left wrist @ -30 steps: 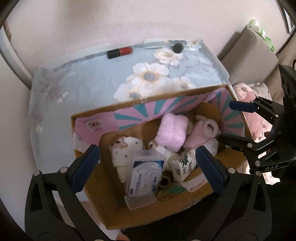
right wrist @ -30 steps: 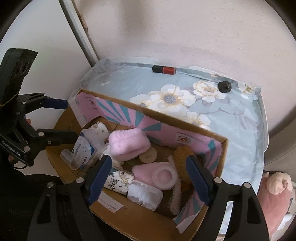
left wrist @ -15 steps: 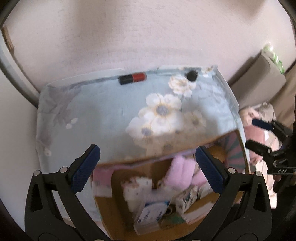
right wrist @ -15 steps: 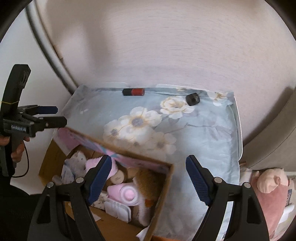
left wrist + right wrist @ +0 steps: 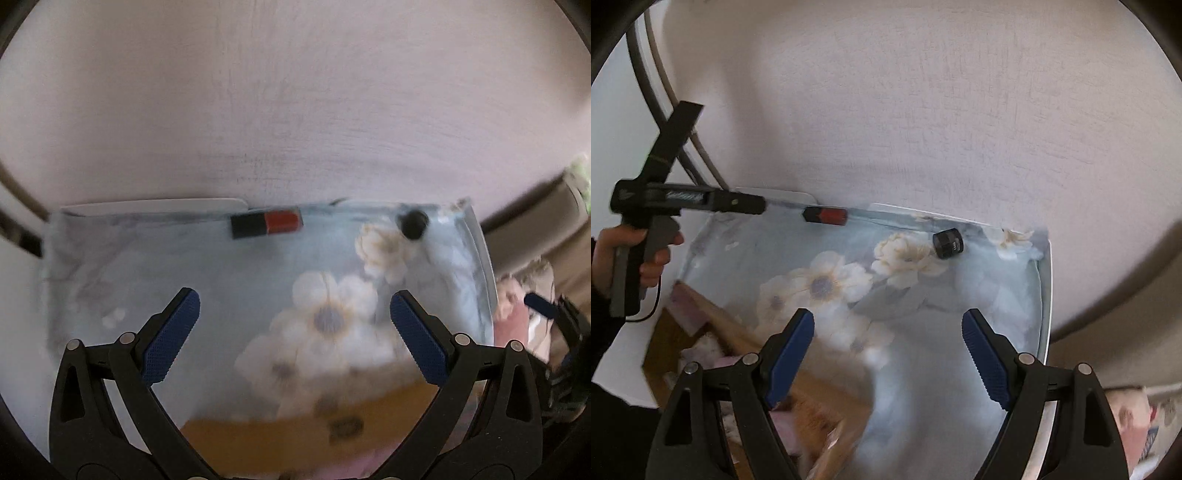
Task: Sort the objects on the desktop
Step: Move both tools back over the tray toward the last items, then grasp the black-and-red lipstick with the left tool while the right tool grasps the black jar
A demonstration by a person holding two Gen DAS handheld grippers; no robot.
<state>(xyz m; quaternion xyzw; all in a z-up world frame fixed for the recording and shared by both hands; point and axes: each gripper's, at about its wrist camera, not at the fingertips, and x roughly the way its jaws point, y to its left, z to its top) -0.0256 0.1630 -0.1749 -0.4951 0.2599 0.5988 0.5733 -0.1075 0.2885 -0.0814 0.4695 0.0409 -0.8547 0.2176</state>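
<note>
pale-blue floral cloth (image 5: 229, 280) covers the table (image 5: 1046, 295) against a pinkish wall (image 5: 295, 110).

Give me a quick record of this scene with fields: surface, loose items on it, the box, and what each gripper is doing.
surface: table covered by a light blue floral cloth, set against a pale wall
loose items: black and red rectangular block at the far edge; small black cylindrical cap to its right, lying on its side
box: open brown cardboard box at the near left edge, holding soft pink and white items, blurred
left gripper: fingers wide apart, empty, above the cloth
right gripper: fingers wide apart, empty
</note>
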